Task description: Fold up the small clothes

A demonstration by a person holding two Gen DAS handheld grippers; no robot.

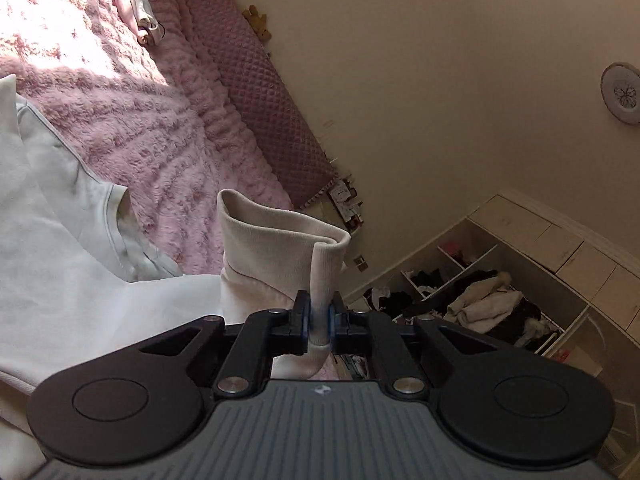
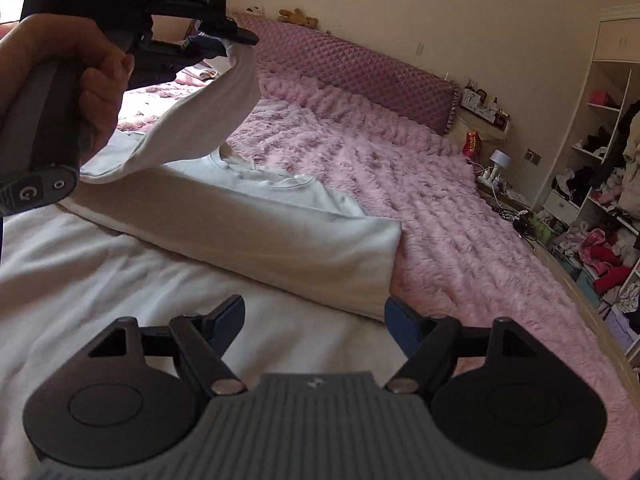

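A white sweatshirt (image 2: 256,224) lies spread on the pink fluffy bed cover (image 2: 440,200), with one side folded in. My left gripper (image 1: 319,316) is shut on the ribbed cuff (image 1: 280,236) of its sleeve and holds the sleeve lifted above the garment. In the right wrist view the left gripper (image 2: 236,38) is at the upper left, with the sleeve (image 2: 200,120) hanging from it. My right gripper (image 2: 316,320) is open and empty, low over the white body of the sweatshirt near its folded edge.
A quilted pink headboard (image 2: 360,68) runs along the far side of the bed. A bedside shelf with small items (image 2: 484,108) and open shelves full of clothes (image 2: 600,184) stand to the right. A white device with a cable (image 1: 142,12) lies on the bed cover.
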